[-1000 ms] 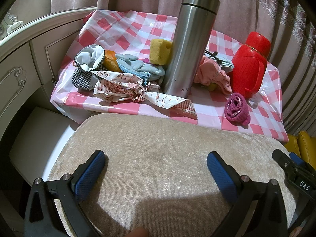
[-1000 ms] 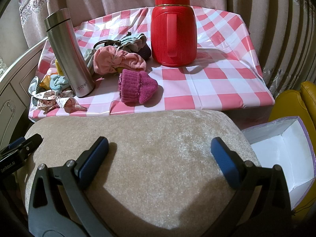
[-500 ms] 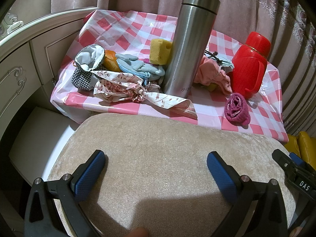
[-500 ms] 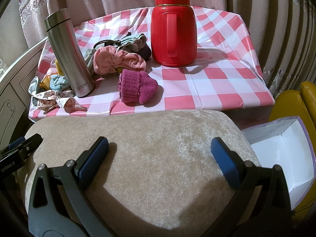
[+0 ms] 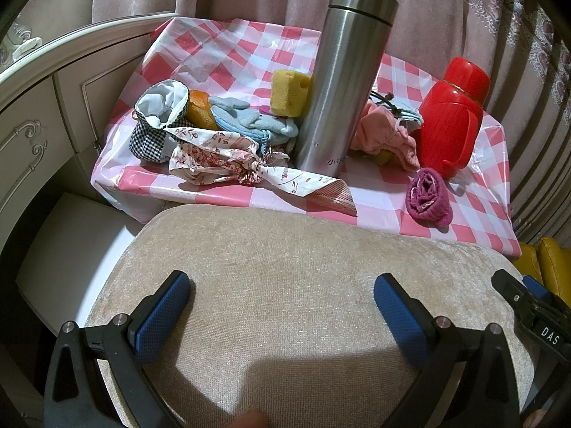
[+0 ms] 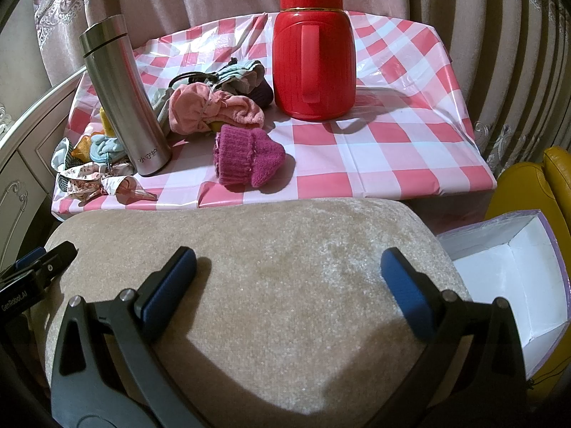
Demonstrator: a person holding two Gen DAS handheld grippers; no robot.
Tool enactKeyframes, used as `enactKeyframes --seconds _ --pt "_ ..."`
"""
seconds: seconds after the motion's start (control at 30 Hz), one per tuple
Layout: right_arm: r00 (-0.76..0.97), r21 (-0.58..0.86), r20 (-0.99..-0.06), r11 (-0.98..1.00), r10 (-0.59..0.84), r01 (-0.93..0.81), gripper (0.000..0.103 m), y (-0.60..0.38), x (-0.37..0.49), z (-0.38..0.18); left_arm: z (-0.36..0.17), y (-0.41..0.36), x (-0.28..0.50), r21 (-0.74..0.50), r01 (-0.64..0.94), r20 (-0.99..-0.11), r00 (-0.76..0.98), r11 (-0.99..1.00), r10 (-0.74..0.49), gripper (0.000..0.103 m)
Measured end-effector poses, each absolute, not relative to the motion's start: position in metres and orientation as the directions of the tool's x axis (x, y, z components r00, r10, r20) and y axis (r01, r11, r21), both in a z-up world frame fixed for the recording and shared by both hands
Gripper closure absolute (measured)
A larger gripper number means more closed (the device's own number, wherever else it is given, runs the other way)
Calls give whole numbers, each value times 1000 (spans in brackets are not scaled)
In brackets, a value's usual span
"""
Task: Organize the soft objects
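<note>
here both jaws gape empty over the beige cushion [image 5: 292,285]; magenta knit hat [image 6: 246,158] lies beside steel flask [image 6: 125,96]

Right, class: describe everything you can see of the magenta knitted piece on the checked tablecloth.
The magenta knitted piece looks like wool, with a ribbed cuff turned over; the left wrist view shows its rolled opening with paler flecks. It lies on its side on the checked tablecloth, near the front edge, between the steel flask and the red jug, touching neither.

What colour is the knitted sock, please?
Magenta knitted sock, clearest in the right wrist view.
</note>
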State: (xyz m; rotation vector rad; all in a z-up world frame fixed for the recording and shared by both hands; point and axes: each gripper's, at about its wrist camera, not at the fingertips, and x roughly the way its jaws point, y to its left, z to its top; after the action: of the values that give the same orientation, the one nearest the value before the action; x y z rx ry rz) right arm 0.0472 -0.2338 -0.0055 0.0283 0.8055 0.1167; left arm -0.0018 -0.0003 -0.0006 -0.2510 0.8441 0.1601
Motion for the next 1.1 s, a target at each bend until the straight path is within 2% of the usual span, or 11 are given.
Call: enactKeyframes --seconds 0.27,0.5,0.67,0.77,0.83,0.93,1.1 --pt "684 72 -720 993 117 -94 0 -234 47 -5 -1 -1 0 -162 -240 -755 655 957 36 0" --pt "619 101 -770 987 158 -127 0 -236 54 -2 3 6 0 -213 -240 -755 656 947 -3 0" --pt "567 122 -800 979 196 -166 0 -237 63 0 10 26 9 -296 -265 -753 656 918 -53 0" --pt "534 124 -815 968 225 -218 0 -234 76 3 11 43 21 -363 -282 -748 657 888 -97 8" --pt "510 109 -827 958 235 -266 0 -226 85 3 11 52 31 -391 -288 -746 655 874 -118 25" --pt "508 96 -822 942 258 -323 0 -215 96 7 19 65 49 -414 -283 -720 683 865 -122 35" --pt "512 81 -824 946 241 -315 0 -203 127 13 36 90 83 -504 -164 -619 753 848 -222 39"
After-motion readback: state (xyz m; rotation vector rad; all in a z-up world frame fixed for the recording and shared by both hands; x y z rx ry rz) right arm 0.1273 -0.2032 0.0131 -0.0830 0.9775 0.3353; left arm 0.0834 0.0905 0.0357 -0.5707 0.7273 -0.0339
